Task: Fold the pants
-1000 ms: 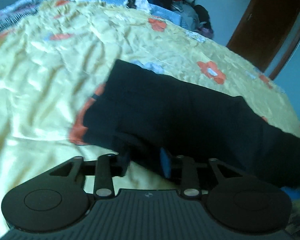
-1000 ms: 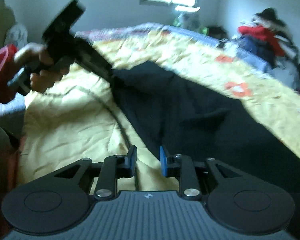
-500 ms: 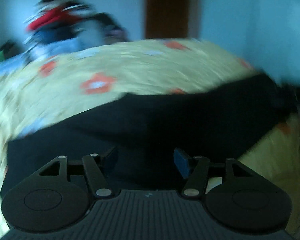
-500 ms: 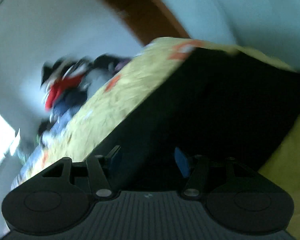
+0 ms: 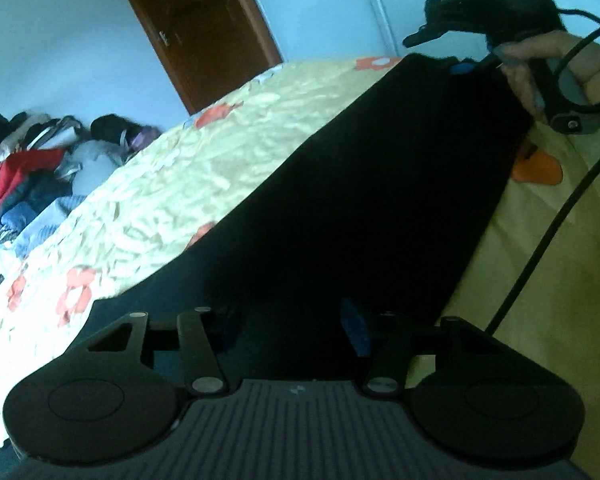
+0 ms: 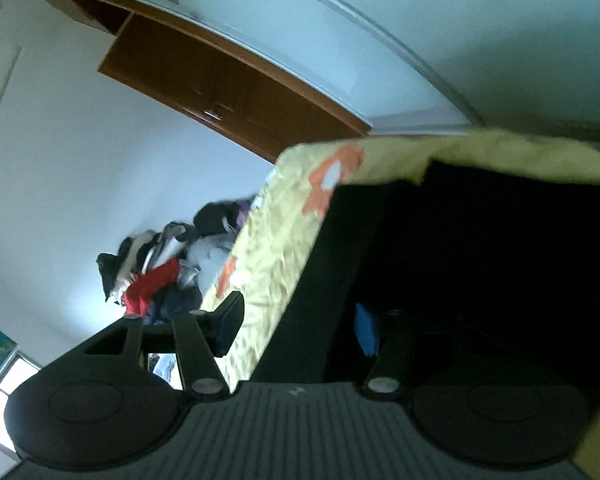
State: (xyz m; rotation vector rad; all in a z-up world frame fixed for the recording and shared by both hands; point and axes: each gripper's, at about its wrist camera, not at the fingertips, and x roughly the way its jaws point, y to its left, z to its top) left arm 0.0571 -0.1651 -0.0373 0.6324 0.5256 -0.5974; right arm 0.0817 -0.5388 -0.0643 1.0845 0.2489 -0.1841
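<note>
Since a second ago both cameras have swung round: the left wrist view, which then looked up the bed toward the pile of clothes, now looks along the length of the black pants [image 5: 340,200] toward the brown door [image 5: 204,28], and the right wrist view has rolled hard, so the bed now stands tilted on its side. The pants lie stretched out as a long dark band on the yellow floral bedspread [image 5: 172,184], running from the near edge of the left view up to the far right corner. The left gripper [image 5: 292,328] hangs over the near end of the pants with cloth between its jaws; the jaws are closing, but the pads stand apart and do not press on the fabric. At the far end, the person's hand [image 5: 556,64] holds the right gripper [image 5: 466,67], whose blue pad sits at the edge of the pants. In the right wrist view the right gripper [image 6: 296,330] stands parted, with the edge of the pants [image 6: 480,280] between its fingers, and no pinch on the cloth shows. A black cable [image 5: 540,256] trails across the bedspread on the right. The pile of clothes [image 5: 32,160] sits beyond the bed's far side.
</note>
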